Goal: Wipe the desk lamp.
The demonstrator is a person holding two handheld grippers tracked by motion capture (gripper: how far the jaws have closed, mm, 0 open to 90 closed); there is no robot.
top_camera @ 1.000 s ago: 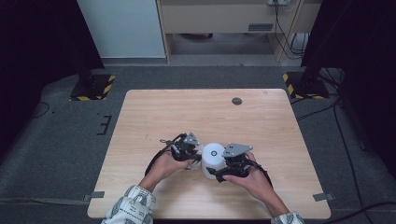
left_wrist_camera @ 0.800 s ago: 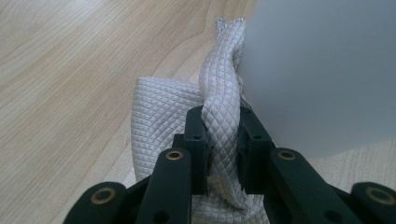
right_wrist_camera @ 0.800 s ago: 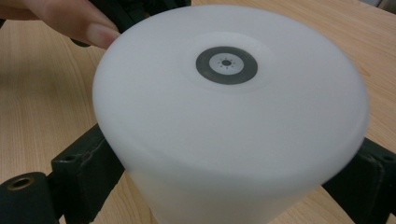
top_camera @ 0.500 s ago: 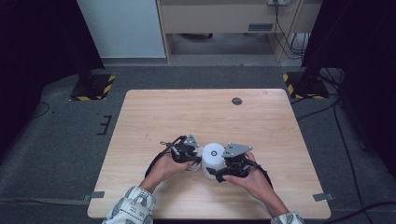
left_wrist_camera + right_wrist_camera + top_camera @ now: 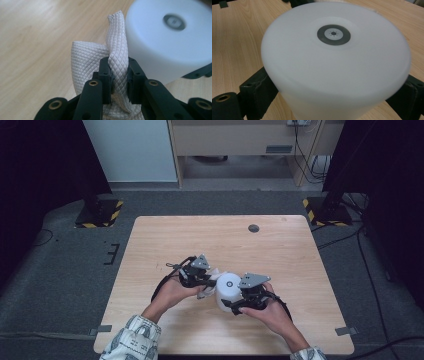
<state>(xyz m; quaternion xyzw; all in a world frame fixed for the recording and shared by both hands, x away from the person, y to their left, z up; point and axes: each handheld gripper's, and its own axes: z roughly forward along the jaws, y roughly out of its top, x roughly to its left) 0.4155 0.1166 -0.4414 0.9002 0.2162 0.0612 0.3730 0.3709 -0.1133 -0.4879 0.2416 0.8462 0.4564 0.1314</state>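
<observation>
1. Two patterned sleeves (image 5: pixel 131 340) are seen at the near edge of the wooden surface (image 5: pixel 165 235), the forearms reaching forward from them.
2. The right gripper (image 5: pixel 239 304) is held right of centre on the near half of the surface; its fingers (image 5: pixel 255 93) are pressed against opposite sides of a white cylindrical container (image 5: pixel 227 289), which is clamped between them.
3. The container (image 5: pixel 334 65) is seen upright in the right gripper view, with a small dark ring at the middle of its flat top.
4. The left gripper (image 5: pixel 202 285) is held just left of the container, its fingers (image 5: pixel 105 75) clamped on a twisted strip of pale quilted cloth (image 5: pixel 117 60).
5. The cloth (image 5: pixel 209 281) is seen just beside the container's left wall (image 5: pixel 165 50); whether the two touch cannot be told.
6. A small dark round disc (image 5: pixel 253 228) lies near the far edge of the surface, well apart from both grippers.
</observation>
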